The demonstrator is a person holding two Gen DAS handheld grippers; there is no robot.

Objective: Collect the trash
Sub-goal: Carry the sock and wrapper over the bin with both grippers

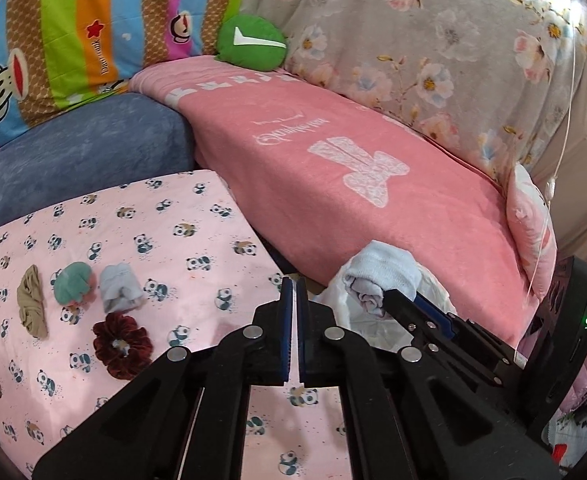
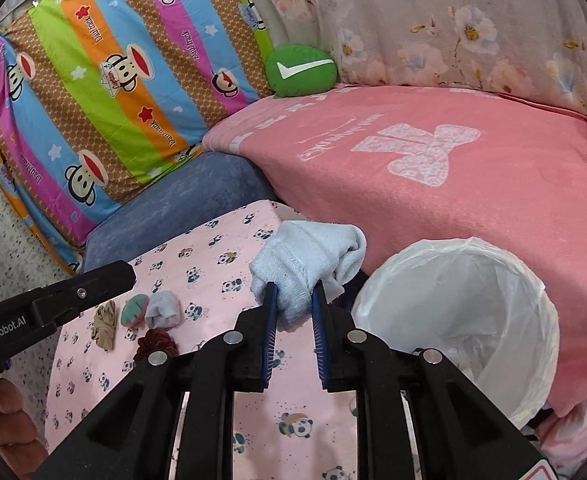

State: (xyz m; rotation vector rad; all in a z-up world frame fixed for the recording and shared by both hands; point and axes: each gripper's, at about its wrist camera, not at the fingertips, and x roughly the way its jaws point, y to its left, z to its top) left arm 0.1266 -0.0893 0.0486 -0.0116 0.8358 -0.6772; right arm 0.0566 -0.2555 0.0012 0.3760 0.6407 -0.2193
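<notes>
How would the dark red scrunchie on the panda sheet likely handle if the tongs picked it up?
The dark red scrunchie looks like ruffled, velvety fabric, so probably soft and floppy, likely light. It lies flat on the panda sheet, so it is unlikely to roll. Its gathered folds should give the pads grip.

I see a worktop under a pink panda-print cloth (image 1: 165, 232). Four small things lie in a cluster toward its left side: a tan rolled piece (image 1: 32, 302), a teal and pink bundle (image 1: 72, 283) beside it, a pale blue-grey bundle (image 1: 119, 287) next along, and a dark red scrunchie (image 1: 122, 345) just in front of that, nearer me.
</notes>
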